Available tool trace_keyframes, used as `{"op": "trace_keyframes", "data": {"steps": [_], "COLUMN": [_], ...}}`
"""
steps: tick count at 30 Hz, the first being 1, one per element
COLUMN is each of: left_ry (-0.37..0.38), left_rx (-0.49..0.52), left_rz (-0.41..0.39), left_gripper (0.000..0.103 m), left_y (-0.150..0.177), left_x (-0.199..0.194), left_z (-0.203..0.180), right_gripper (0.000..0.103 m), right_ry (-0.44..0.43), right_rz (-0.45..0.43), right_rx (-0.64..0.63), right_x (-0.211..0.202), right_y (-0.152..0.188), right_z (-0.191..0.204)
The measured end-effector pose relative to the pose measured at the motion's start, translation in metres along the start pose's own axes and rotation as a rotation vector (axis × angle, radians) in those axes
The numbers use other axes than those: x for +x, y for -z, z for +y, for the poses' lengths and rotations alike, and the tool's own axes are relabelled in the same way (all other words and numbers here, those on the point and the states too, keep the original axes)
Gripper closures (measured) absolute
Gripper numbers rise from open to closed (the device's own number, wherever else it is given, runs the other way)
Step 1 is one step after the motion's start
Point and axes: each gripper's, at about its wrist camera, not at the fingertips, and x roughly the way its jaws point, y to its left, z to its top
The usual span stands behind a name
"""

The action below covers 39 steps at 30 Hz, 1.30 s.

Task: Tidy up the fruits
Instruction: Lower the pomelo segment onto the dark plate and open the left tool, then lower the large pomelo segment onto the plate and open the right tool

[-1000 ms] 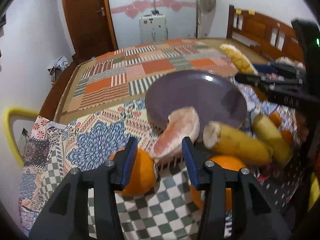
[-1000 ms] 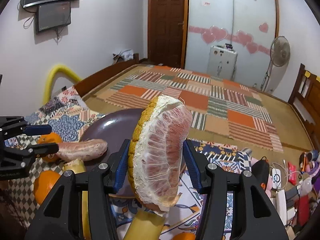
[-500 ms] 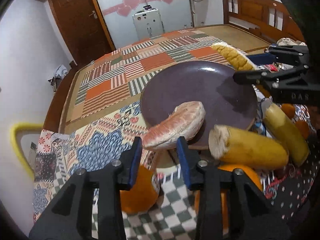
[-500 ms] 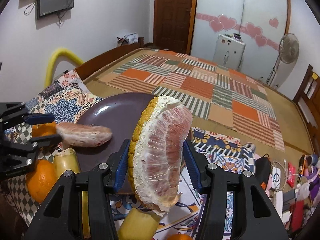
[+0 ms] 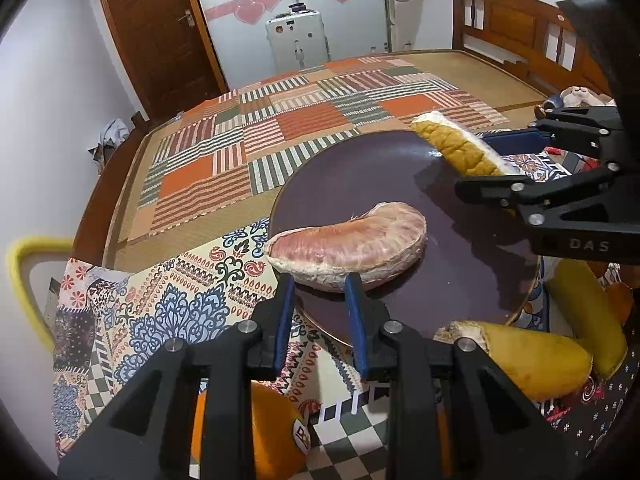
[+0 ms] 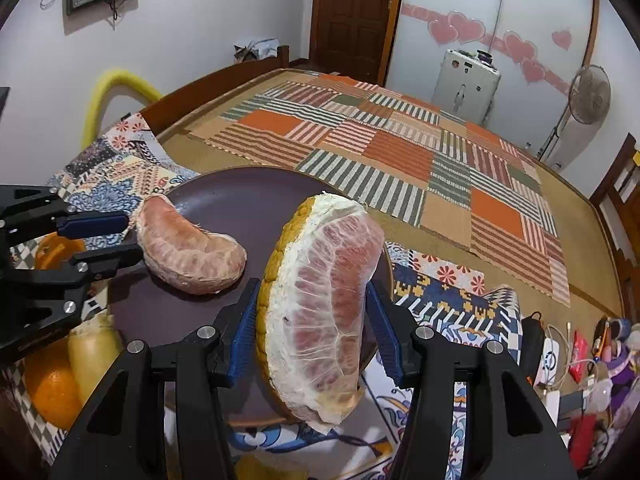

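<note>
A peeled pink pomelo wedge (image 5: 352,246) is held over the near left part of a dark purple plate (image 5: 360,184), and my left gripper (image 5: 320,292) is shut on its near edge. It also shows in the right wrist view (image 6: 188,250). My right gripper (image 6: 312,312) is shut on a second pomelo wedge with yellow rind (image 6: 320,312) and holds it upright above the plate's right side (image 6: 240,200). That wedge shows in the left wrist view (image 5: 456,148).
Two bananas (image 5: 532,360) and oranges (image 5: 272,440) lie on patterned cloths near the plate's front. A striped patchwork mat (image 5: 304,128) covers the bed beyond. Small clutter (image 6: 592,360) sits at the right. A wooden headboard (image 5: 520,32) stands far right.
My left gripper has carried the pink wedge forward and up, from the cloth by the oranges to over the plate. My right gripper has moved with its wedge over the plate.
</note>
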Motion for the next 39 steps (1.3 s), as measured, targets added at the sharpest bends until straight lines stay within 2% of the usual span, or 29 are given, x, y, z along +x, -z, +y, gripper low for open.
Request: {"op": "trace_keyframes", "data": {"steps": [5,9,11,15,19,23,28,32,35,39], "left_ry": [0.018,0.010,0.013,0.010,0.011,0.008,0.006,0.010,0.015,0.036], "left_rx": [-0.019,-0.020,-0.028,-0.056,-0.084,-0.110,-0.135,-0.160,-0.189,-0.205], "left_rz": [-0.016,-0.030,-0.041,-0.074,-0.114,-0.159,-0.197,-0.219,-0.224,-0.189], "left_gripper": [0.076,0.072,0.070,0.064,0.060,0.050,0.046,0.039,0.035,0.034], "left_y": [0.002,0.004,0.004,0.005,0.007,0.010,0.020,0.034,0.048,0.066], "left_x": [-0.007,-0.014,-0.021,-0.037,-0.059,-0.085,-0.114,-0.135,-0.142,-0.137], "left_z": [0.003,0.003,0.004,0.006,0.007,0.004,0.002,-0.003,-0.007,-0.012], "right_gripper": [0.054,0.053,0.049,0.045,0.045,0.045,0.045,0.039,0.039,0.039], "right_ry": [0.007,0.019,0.017,0.048,0.052,0.060,0.064,0.072,0.083,0.091], "right_rz": [0.030,0.033,0.025,-0.036,-0.102,-0.162,-0.229,-0.264,-0.268,-0.264], "right_rx": [-0.006,-0.007,-0.003,-0.014,-0.007,0.000,0.022,0.049,0.074,0.118], "right_x": [0.006,0.004,-0.001,-0.026,-0.061,-0.094,-0.131,-0.146,-0.151,-0.155], "right_y": [-0.002,-0.001,-0.002,-0.002,0.001,0.007,0.023,0.039,0.054,0.073], "right_z": [0.001,0.001,0.001,0.004,0.007,0.012,0.016,0.016,0.013,0.005]}}
